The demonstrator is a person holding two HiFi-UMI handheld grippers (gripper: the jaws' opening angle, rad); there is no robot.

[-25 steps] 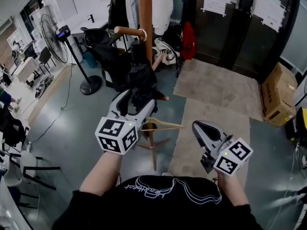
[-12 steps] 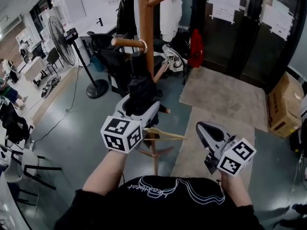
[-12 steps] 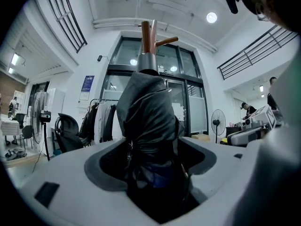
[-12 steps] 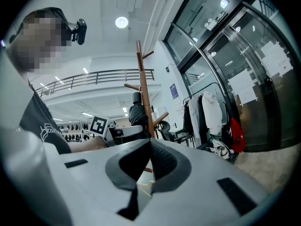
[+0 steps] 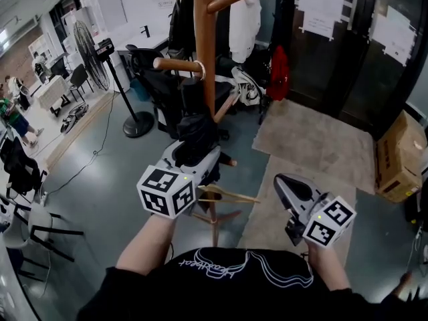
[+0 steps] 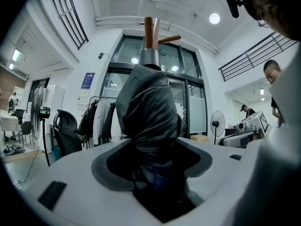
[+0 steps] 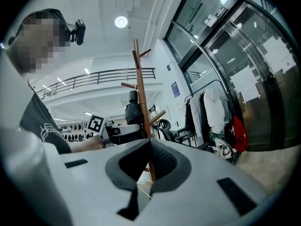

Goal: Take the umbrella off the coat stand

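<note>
no text can be read: the shirt's white script (image 5: 200, 263) and the door's paper notices (image 5: 319, 9) are too blurred.

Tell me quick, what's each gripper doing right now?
Left gripper: closed on the black umbrella.
Right gripper: closed, holding nothing.

Wooden coat stand (image 5: 204, 39) upright at centre, side peg (image 5: 175, 64) pointing left. Black folded umbrella (image 5: 195, 122) hanging against pole beneath peg. Left gripper (image 5: 194, 156) closed round umbrella's lower end. Right gripper (image 5: 281, 181) apart from stand, over brown mat (image 5: 264, 212), carrying nothing. Floor fan (image 5: 90, 42) far left; cardboard box (image 5: 400, 158) far right.
</note>
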